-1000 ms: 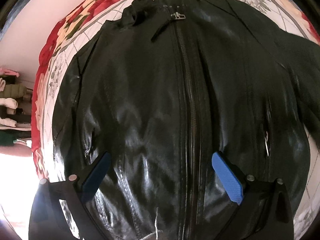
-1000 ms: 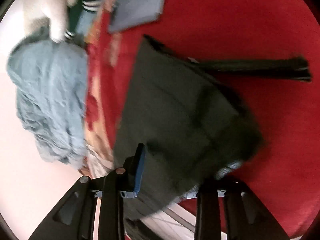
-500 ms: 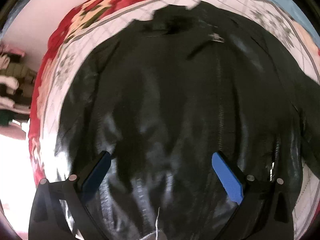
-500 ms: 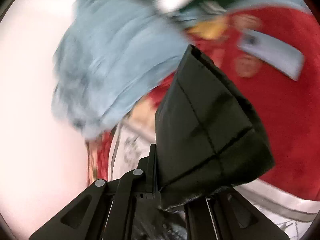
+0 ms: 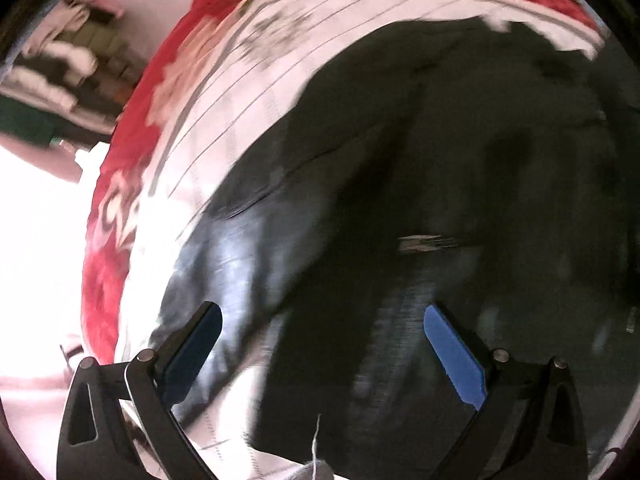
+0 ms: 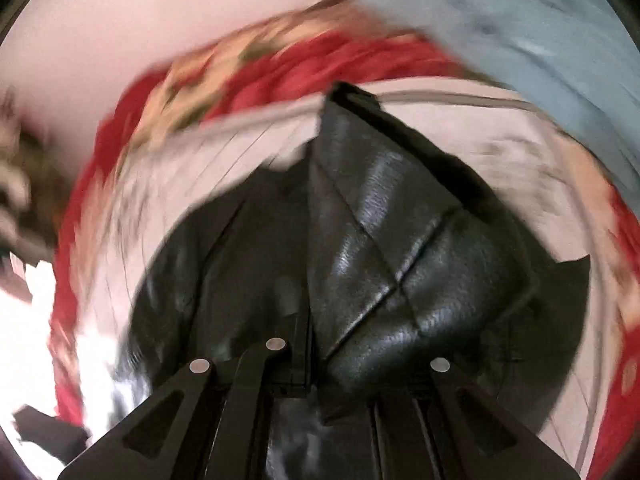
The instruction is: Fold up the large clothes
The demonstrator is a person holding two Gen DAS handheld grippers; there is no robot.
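Note:
A shiny black leather jacket lies spread on a white and red floral bedspread. My left gripper is open and empty, its blue pads apart just above the jacket's lower part. My right gripper is shut on a quilted black sleeve of the jacket and holds it lifted over the jacket's body. The right fingertips are hidden by the sleeve.
A crumpled light blue garment lies at the far right of the bedspread. Stacked folded clothes sit beyond the bed's left edge. Bright overexposed floor lies to the left of the bed.
My right gripper has swung the held sleeve from over the red area and blue garment in over the jacket. My left gripper has shifted left, toward the jacket's left edge, still open.

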